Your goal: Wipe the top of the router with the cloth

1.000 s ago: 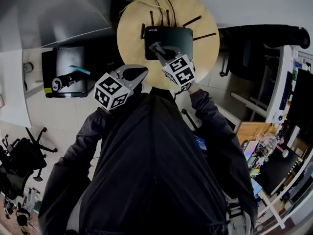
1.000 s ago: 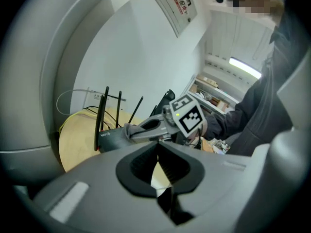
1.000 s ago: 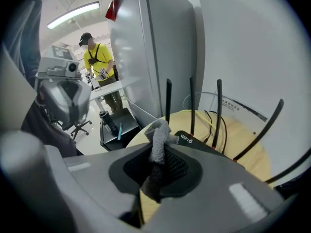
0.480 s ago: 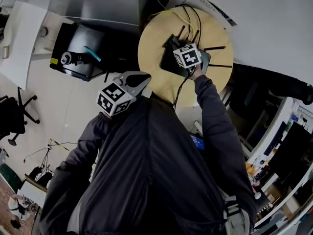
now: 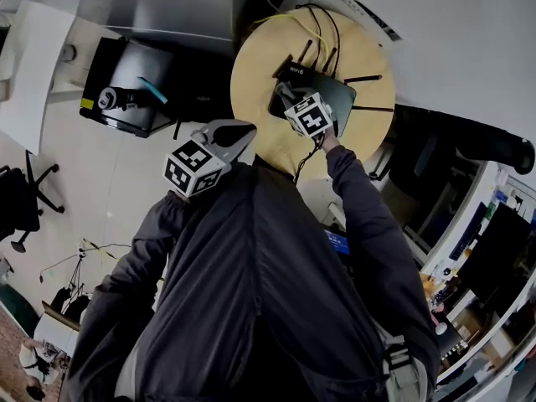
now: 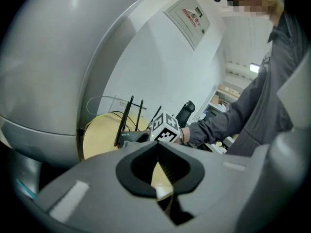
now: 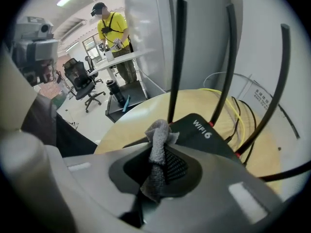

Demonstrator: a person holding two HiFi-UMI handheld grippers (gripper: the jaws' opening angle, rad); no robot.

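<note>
My right tool [image 7: 156, 171] is clamped on the grey cloth [image 7: 158, 139], right over the front edge of the black router [image 5: 332, 99] on the round wooden worktop [image 5: 255, 65]. Left tool [image 6: 156, 166] is pinched closed, empty, off to the side of the worktop.

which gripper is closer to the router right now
Right. The right gripper is over the router, jaws shut on the cloth. The left gripper hangs at the table's near edge, away from the router.

The router [image 5: 328, 99] is centred on the bench [image 5: 251, 65]; the cloth [image 7: 158, 136], in the right claw [image 5: 286, 95], is held over its 9 o'clock end.
</note>
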